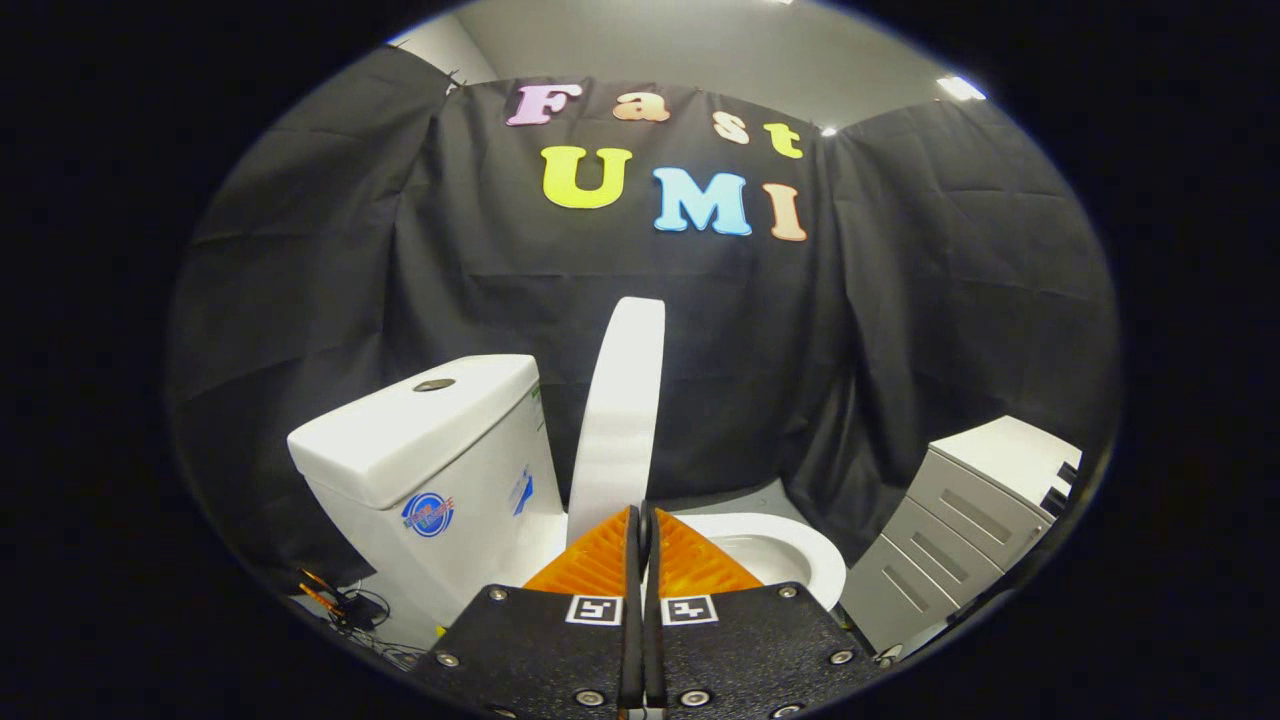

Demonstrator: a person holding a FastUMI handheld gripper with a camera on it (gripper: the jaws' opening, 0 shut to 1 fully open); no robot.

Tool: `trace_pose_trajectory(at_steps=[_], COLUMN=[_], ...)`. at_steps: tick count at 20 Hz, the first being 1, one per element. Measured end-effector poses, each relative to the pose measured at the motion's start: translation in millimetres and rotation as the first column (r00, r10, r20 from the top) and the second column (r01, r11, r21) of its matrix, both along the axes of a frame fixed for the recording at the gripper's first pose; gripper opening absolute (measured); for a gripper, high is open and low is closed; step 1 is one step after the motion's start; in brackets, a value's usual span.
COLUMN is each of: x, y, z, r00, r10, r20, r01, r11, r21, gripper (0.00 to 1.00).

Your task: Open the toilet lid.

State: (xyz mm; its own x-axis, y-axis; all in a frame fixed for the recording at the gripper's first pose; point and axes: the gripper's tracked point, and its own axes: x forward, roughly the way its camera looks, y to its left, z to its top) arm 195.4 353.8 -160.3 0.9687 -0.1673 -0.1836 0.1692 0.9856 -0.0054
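Nearest the camera, the gripper [643, 525] is seen with its two fingers drawn together, only a thin slit left between them; whether the lower edge of the toilet lid [620, 410] is pinched in that slit cannot be told, since the fingertips cover the spot where the lid's edge meets them. Just beyond the fingertips the lid is raised close to upright, seen edge-on, with the cistern [430, 450] to its left and slightly farther off. To the right of the fingers the open rim of the bowl [790, 555] is exposed, so the lifting step is judged nearly complete. What is left appears to be the last part of the swing: the lid would need to be eased past vertical toward the cistern until it rests there by its own weight, and then be let go gently so that it does not fall forward. A drawer cabinet [970, 520] stands well apart on the right, against the dark cloth wall [330, 300].
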Motion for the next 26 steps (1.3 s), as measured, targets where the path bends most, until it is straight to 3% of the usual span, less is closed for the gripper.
trace_pose_trajectory(at_steps=[12, 26], x=[15, 21], y=[80, 97], z=[-2, -6], r00=[0.983, 0.97], r10=[0.181, 0.24], r20=[0.028, 0.024], r01=[-0.179, -0.239], r11=[0.982, 0.969], r21=[-0.054, -0.065], gripper=[0.01, 0.04])
